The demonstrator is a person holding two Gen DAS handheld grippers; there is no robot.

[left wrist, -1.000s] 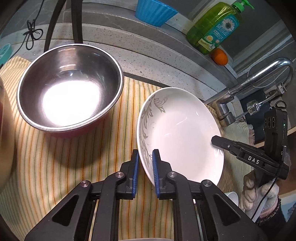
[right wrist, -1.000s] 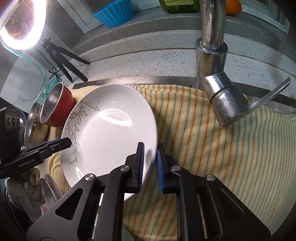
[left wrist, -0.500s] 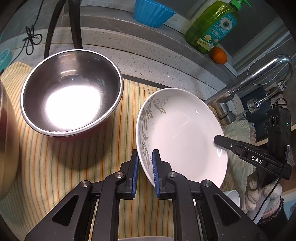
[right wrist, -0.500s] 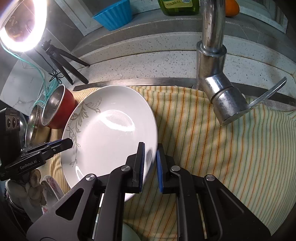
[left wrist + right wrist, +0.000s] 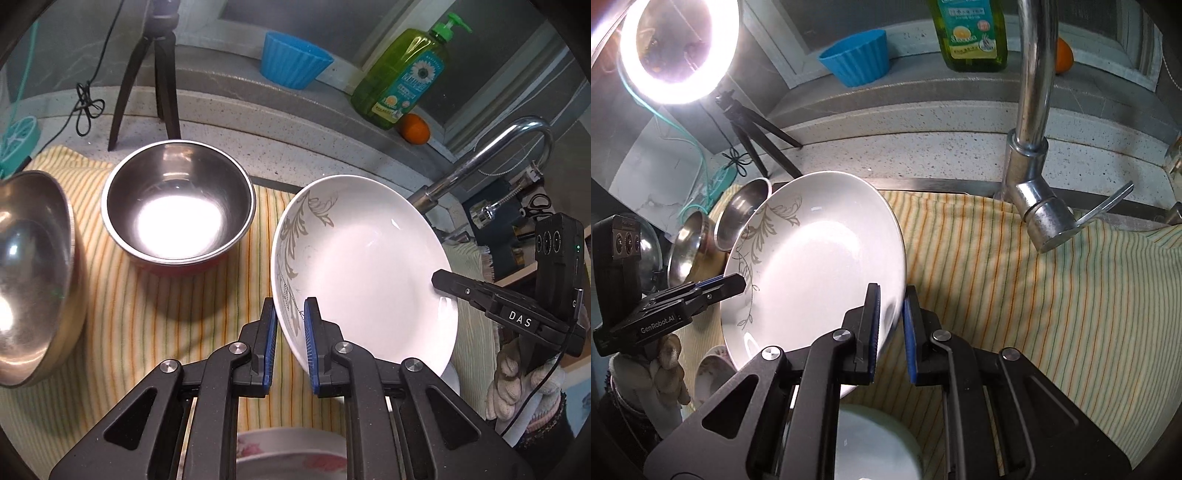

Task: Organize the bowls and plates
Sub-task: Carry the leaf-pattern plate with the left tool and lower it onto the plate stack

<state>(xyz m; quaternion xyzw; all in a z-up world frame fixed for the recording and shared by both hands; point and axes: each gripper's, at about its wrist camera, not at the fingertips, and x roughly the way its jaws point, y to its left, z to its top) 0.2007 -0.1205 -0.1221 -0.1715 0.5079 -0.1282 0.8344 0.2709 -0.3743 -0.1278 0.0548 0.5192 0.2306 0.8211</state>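
A white plate with a grey leaf pattern (image 5: pixel 365 266) is held in the air above the striped cloth (image 5: pixel 155 314). My left gripper (image 5: pixel 290 332) is shut on its near rim. My right gripper (image 5: pixel 890 321) is shut on the opposite rim of the same plate (image 5: pixel 812 266). The right gripper also shows in the left wrist view (image 5: pixel 443 280), and the left gripper in the right wrist view (image 5: pixel 737 286). A steel bowl with a red outside (image 5: pixel 179 206) stands on the cloth to the left. A gold-toned steel bowl (image 5: pixel 33 277) sits at the far left.
A chrome tap (image 5: pixel 1034 147) rises at the right over the cloth. A blue cup (image 5: pixel 293 61), green soap bottle (image 5: pixel 402 74) and an orange (image 5: pixel 415 127) stand on the back ledge. A tripod (image 5: pixel 155 74) and ring light (image 5: pixel 676 48) are back left. More dishes (image 5: pixel 875 443) lie below my grippers.
Both grippers have lifted the plate higher and pulled back from the cloth. The red-sided bowl and tap now look farther away, and the gold-toned bowl shows more fully at the left.
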